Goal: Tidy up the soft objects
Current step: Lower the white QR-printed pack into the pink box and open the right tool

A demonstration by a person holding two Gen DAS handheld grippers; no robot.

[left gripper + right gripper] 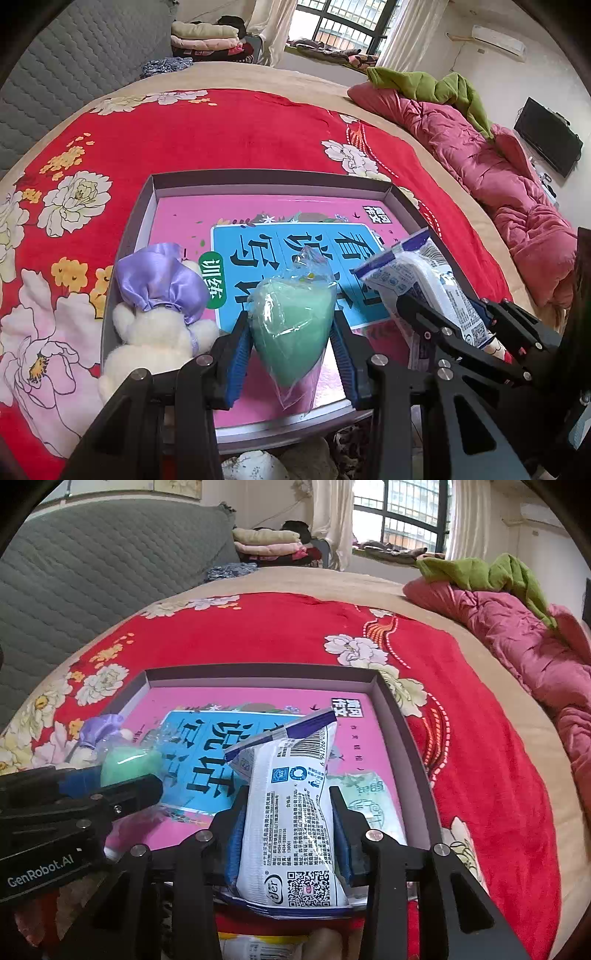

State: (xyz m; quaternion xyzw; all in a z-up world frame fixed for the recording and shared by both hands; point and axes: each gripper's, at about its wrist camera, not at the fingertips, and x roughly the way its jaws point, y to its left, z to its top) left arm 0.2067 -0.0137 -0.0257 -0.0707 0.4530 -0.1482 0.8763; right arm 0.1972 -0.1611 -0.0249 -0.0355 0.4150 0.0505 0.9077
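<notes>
Bedroom with a barred window, a quilted grey headboard (92, 572) and a bed spread with a plush red blanket (221, 136) printed with pale peonies; along the far edge, a rumpled pink quilt (517, 192) with a green fleece garment (443, 86) thrown over it. Flat on the blanket, a shallow grey cardboard tray (273, 174) with low upright walls, its floor covered by a glossy pink and blue book cover (258, 221) with large Chinese characters. Against the tray's left wall, a fuzzy cream plush toy (155, 332) in a shiny lilac satin bonnet. Over the tray's near middle, left gripper (291, 332) angled steeply downward, blue ribbed pads pressed against both sides of a mint-green heart-shaped sponge (291, 325) sealed in crinkled clear film. Just beside it to the right, right gripper (288, 834) tilted down likewise, blue pads flanking a soft white-and-purple tissue pack (288, 812) with barcode and QR codes; jaws part-way apart, pack still upright between them, firm pressure hard to judge. Under that pack, near the tray's right wall, a pale green tissue packet (365, 794) lying flat.
</notes>
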